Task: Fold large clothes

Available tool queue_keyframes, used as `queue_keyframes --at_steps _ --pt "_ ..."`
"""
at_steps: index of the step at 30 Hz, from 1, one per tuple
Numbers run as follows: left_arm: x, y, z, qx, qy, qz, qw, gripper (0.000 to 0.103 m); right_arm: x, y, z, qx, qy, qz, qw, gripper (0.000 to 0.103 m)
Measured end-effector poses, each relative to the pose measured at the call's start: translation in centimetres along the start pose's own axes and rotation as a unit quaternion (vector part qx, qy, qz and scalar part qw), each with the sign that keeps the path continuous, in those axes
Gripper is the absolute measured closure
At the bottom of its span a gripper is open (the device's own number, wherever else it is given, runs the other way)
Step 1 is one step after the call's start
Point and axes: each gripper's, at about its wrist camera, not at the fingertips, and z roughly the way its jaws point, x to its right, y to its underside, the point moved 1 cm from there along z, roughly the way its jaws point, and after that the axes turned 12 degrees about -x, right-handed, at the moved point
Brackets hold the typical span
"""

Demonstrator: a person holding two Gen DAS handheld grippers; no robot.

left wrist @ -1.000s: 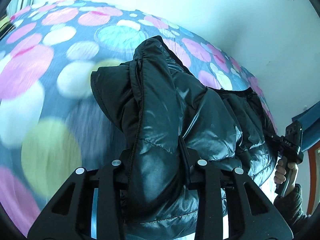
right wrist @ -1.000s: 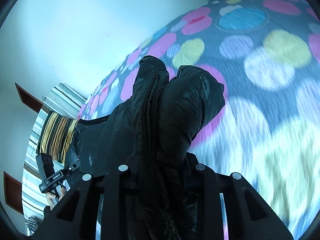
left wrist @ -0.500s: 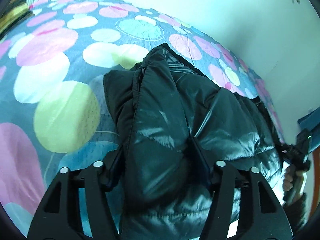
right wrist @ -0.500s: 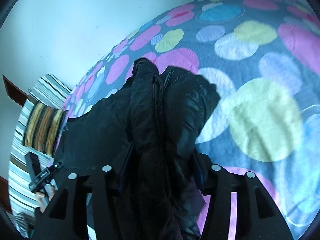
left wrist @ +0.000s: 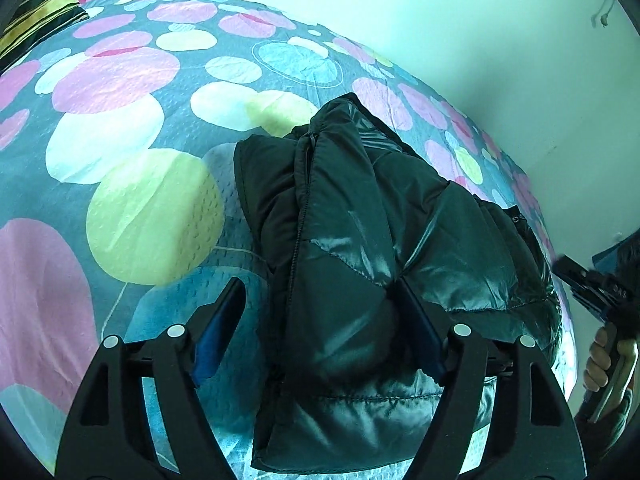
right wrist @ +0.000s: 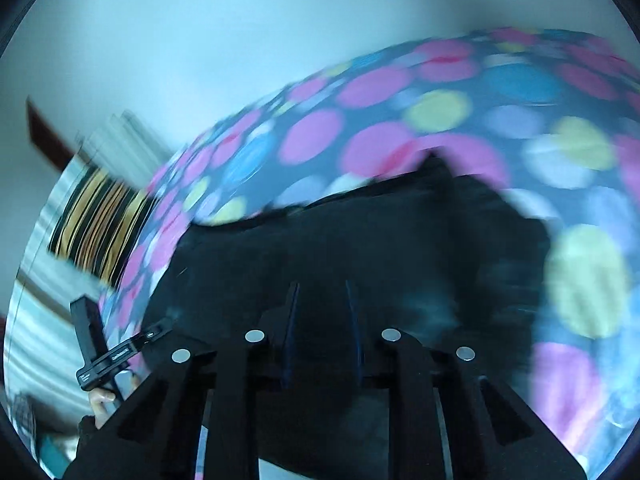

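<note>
A black shiny puffer jacket [left wrist: 440, 232] lies folded in a thick bundle on the bed's dotted cover [left wrist: 120, 80]. My left gripper [left wrist: 320, 284] straddles the near fold. Its jaws are opening: the left pad [left wrist: 224, 320] stands clear of the fabric, while the right pad [left wrist: 420, 328] is at the fold's edge. The right wrist view is blurred by motion. There my right gripper [right wrist: 320, 296] hovers above the jacket [right wrist: 400, 240], its jaws closing to a narrow gap with nothing seen pinched. A hand holds the right gripper [left wrist: 592, 292] beyond the jacket's right end.
The dotted cover [right wrist: 440, 112] spreads far to the left of and beyond the jacket. A striped pillow [left wrist: 36, 20] lies at the bed's far left corner. A pale wall [left wrist: 480, 40] runs along the far side. The left gripper [right wrist: 116, 352] shows at the lower left.
Both grippers held folds of the jacket and let go. The left jaws widened around the fold. The right gripper opened, pulled up and away, and its jaws narrowed again.
</note>
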Motion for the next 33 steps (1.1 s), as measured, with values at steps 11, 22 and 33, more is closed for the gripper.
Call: queue_keyframes --at_steps 11,22,33 --pt "-0.5 -0.3 0.1 0.0 -0.001 -0.003 1.0 0.022 -4.4 -2.1 11.7 -0.101 0.041 -0.003 0.994 0.084" --pt "-0.8 -0.5 0.1 0.0 0.008 -0.011 0.9999 0.022 -3.9 -1.5 11.2 -0.078 0.034 0.002 0.996 0.086" --pt "-1.1 -0.6 0.3 -0.001 0.013 -0.02 0.9997 0.022 -6.1 5.1 4.5 -0.037 0.01 -0.022 0.999 0.083"
